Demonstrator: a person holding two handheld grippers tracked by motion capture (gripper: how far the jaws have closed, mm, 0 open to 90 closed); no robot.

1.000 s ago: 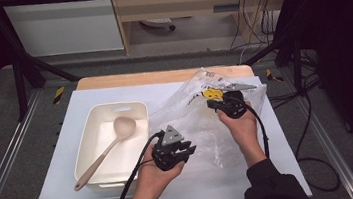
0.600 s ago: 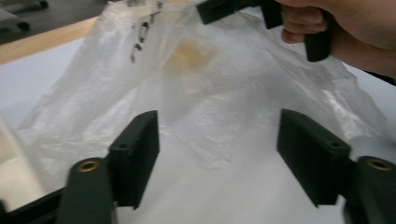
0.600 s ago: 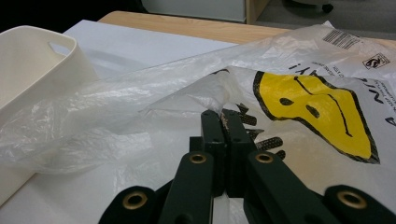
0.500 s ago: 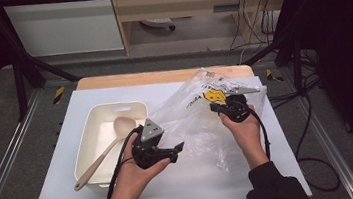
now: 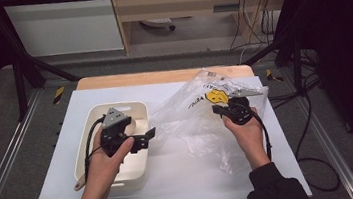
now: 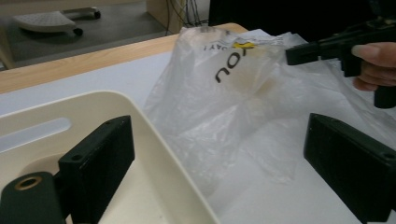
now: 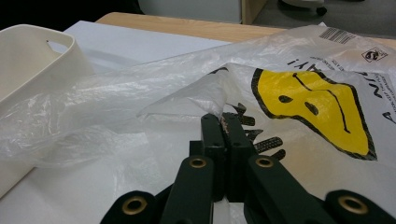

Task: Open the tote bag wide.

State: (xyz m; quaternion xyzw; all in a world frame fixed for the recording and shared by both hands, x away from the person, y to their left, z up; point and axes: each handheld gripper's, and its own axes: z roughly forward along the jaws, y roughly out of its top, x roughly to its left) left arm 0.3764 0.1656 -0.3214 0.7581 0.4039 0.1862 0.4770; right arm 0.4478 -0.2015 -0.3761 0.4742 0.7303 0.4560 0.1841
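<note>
- Now, high view: left gripper [image 5: 141, 137], which pinched the plastic bag [image 5: 202, 121] a second ago, has let go and shifted over the cream tray [image 5: 132, 107], presumably for the spoon.
- Left gripper view: jaws just opened wide, empty, bag beyond the tray.
- Right gripper view: right gripper [image 7: 225, 122] clamped on the bag's edge, beside the tray.

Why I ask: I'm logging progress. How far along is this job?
Done: the right tongs are shut on the plastic bag, lifting its edge. In hand: the left tongs, jaws just opened with nothing between them, hover over the white tub. Left: the wooden spoon is not yet picked up.
</note>
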